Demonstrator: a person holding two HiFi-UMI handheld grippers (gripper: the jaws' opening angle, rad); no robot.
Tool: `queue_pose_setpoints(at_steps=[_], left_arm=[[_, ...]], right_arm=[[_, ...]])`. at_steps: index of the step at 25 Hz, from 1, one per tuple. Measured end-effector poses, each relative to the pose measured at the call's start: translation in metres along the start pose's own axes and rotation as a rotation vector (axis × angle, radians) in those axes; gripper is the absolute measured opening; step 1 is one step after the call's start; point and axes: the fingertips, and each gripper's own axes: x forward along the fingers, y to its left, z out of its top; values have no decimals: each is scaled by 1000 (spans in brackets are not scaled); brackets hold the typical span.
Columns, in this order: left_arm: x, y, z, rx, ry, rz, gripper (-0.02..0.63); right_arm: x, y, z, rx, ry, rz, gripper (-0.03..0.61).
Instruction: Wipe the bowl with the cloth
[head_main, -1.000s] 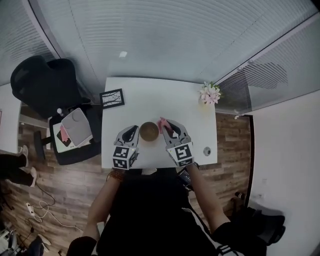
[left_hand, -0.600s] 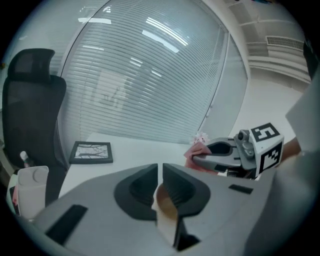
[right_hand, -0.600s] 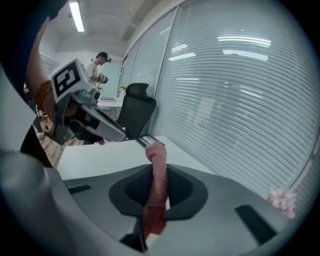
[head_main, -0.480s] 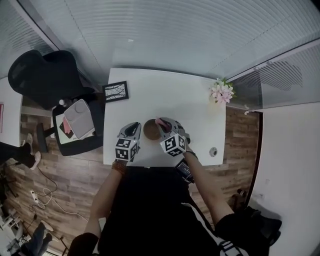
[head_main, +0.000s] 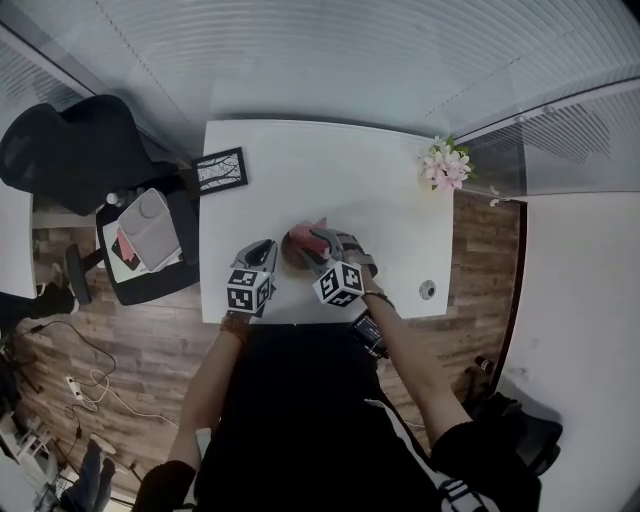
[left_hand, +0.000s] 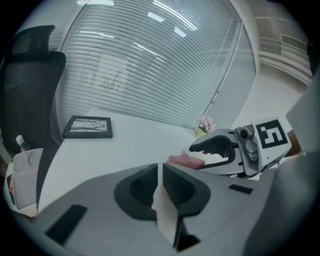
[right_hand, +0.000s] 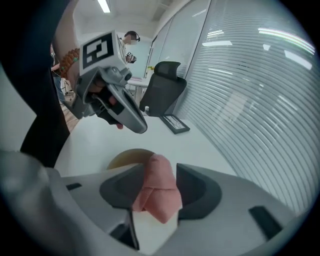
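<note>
Right gripper (right_hand: 161, 172), jaws just opened wide with the pink cloth (right_hand: 157, 197) lying loose between them, is nearest the bowl (right_hand: 125, 159), just ahead-left; left gripper (left_hand: 161, 170), closed and empty, stands just beside the bowl.

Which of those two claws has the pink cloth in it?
The right gripper: the cloth lies between its jaws, which have just been opening; the left gripper is shut, empty.
</note>
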Motion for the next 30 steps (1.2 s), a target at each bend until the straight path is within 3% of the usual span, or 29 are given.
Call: queue_pose_setpoints(at_steps=[5,8,12,17,20,26,30], left_arm=[[7,3,-5,-11,22,-15,25],[18,-1,-11,-11,60,-50,88],[34,-9,-16,15,114,-90,130],[50,-13,-28,106,200,-114,130],[52,-15,-36,164,236,-125,127],[50,-18,-39,189,241,-129,126],[51,-19,-25,194,200,-129,127]], right_arm=[[-13,-9,-7,26,17,34,213],[0,-3,-6,36,41,76,213],[21,7,-3,-28,85,85,213],[37,7,-13,-123,149,105,210],[40,1,-25,-130,180,111,195],[29,-8,-37,-67,199,112,195],[24,-9,-16,-109,158,87,195]])
